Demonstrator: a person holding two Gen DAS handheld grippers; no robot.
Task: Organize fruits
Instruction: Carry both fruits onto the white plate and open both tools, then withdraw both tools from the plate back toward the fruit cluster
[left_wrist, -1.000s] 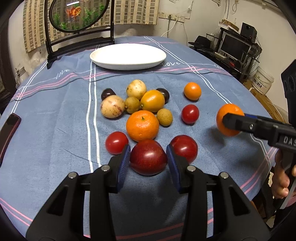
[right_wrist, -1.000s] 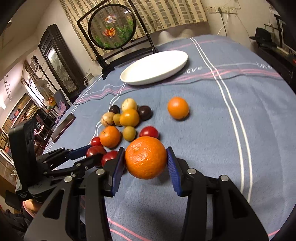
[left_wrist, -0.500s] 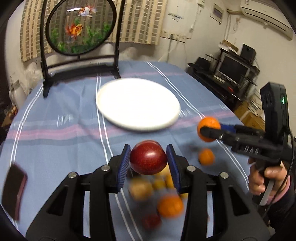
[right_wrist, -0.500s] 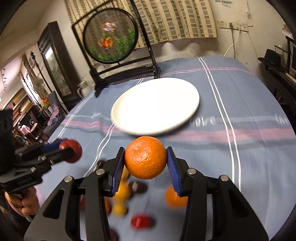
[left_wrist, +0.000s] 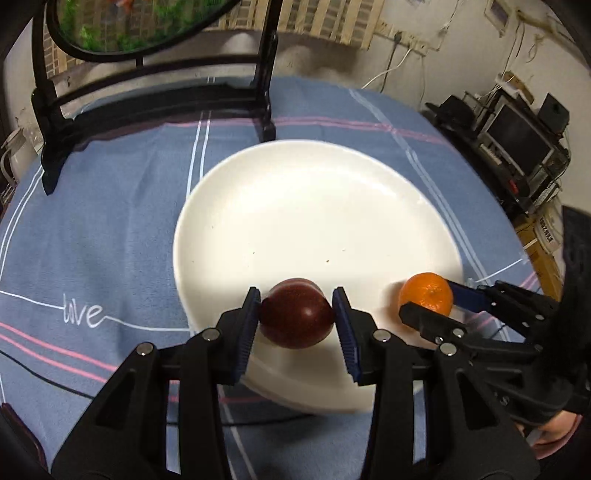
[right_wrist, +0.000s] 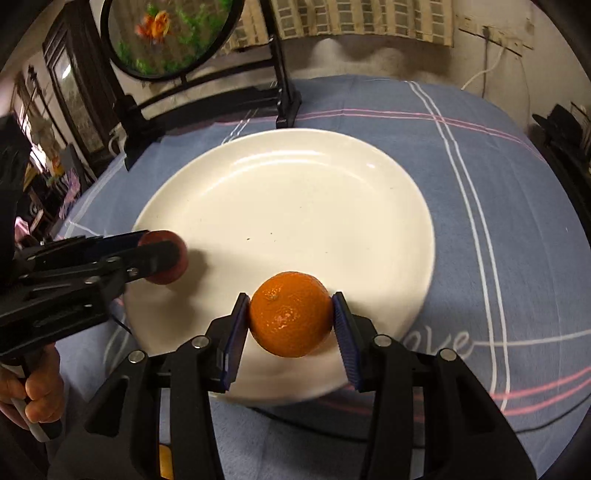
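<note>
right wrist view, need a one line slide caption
Right tool grips a round orange tangerine over a white ceramic plate; left tool holds a dark red plum.

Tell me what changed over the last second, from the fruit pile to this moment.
Both claws lifted their fruit off the blue tablecloth and carried it forward, away from the pile, to the white plate. The left claw now holds the dark red fruit over the plate's near edge; the right claw holds the orange beside it. Neither grip changed; nothing was released. The plate stayed put, still without fruit resting on it.
</note>
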